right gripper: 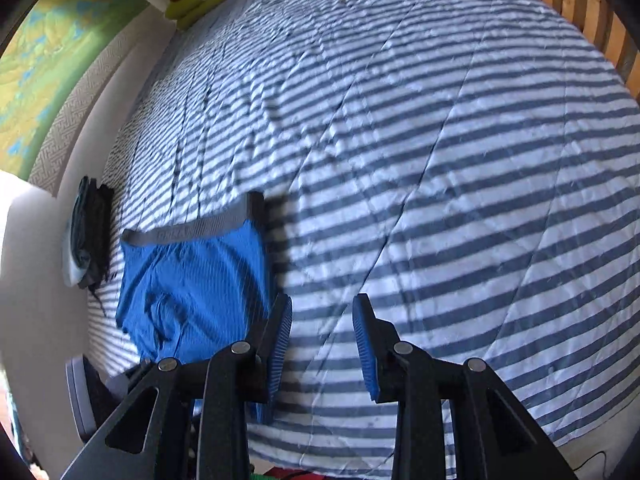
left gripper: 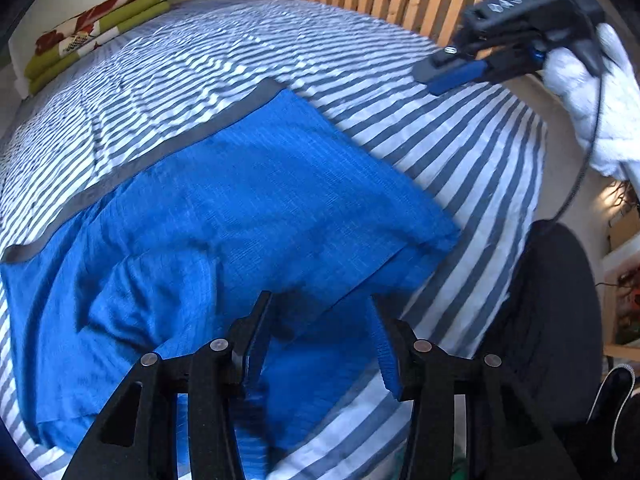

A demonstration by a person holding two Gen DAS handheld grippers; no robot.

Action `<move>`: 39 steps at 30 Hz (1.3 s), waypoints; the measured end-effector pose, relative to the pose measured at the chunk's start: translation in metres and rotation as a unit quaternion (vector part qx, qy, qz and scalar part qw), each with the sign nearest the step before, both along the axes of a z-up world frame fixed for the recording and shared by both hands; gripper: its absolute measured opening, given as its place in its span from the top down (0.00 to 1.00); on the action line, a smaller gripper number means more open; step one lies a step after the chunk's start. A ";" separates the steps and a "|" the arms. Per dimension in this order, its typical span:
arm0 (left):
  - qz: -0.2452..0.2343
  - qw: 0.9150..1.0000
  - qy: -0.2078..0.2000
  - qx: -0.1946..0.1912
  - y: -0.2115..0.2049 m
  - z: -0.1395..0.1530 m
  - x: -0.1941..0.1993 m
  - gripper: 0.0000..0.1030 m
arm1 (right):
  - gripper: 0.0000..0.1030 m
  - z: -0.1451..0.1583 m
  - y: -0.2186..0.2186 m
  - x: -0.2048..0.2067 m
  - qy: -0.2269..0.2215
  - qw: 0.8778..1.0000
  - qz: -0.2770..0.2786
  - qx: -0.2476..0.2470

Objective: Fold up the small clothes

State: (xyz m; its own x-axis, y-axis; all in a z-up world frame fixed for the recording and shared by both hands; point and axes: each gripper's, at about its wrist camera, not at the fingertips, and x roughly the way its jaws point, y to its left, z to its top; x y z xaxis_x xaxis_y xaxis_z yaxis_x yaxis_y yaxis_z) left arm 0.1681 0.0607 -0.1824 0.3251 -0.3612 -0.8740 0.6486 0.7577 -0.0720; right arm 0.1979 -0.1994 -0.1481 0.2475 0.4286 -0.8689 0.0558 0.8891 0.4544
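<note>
Left tool (left gripper: 324, 320) hangs over the near edge of the blue boxer briefs (left gripper: 224, 208), its jaws apart; blue cloth shows between them, but whether it is pinched or merely beneath is not clear. Right tool (right gripper: 322, 336) has its blue pads apart too, nothing between them, only the striped duvet (right gripper: 460, 168) below, with the briefs just off its left pad. The briefs lie on the bed with one side turned over the middle, the grey waistband (left gripper: 132, 168) along the far edge. A white-gloved hand (left gripper: 592, 92) carries the right tool over the far side.

The fold looks partly made. To do it well, pick up the loose outer edge near the hem and the waistband together, carry it flat across, and line the waistband ends up before letting go. Farther off, a folded floral blanket (left gripper: 96, 28) and a dark clothes pile (right gripper: 90, 236).
</note>
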 end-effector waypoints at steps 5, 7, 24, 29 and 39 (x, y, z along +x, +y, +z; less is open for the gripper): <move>-0.014 1.000 -0.011 0.020 0.003 -0.002 0.002 0.55 | 0.72 -0.015 0.027 -0.026 0.012 1.000 0.027 0.010; -0.028 0.999 -0.011 0.032 -0.004 -0.005 -0.001 0.64 | 0.72 -0.017 0.038 -0.038 0.013 0.999 0.038 0.000; -0.041 0.999 -0.018 0.026 -0.003 0.021 -0.024 0.99 | 0.95 -0.035 0.079 -0.072 0.033 0.994 0.090 -0.050; -0.046 0.999 -0.020 0.019 -0.003 0.025 -0.028 0.99 | 0.98 -0.023 0.073 -0.081 0.016 0.993 0.099 -0.066; -0.029 0.999 0.007 -0.013 -0.001 0.022 -0.028 0.84 | 0.86 -0.010 0.051 -0.065 0.002 0.995 0.095 -0.039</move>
State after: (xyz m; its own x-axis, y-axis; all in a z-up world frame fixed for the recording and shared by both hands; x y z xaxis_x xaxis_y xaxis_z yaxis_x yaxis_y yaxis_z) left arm 0.1397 0.0594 -0.1603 0.2910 -0.4018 -0.8683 0.6908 0.7161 -0.0998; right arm 0.1330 -0.1482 -0.1582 0.1656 0.3984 -0.9022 -0.1153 0.9163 0.3835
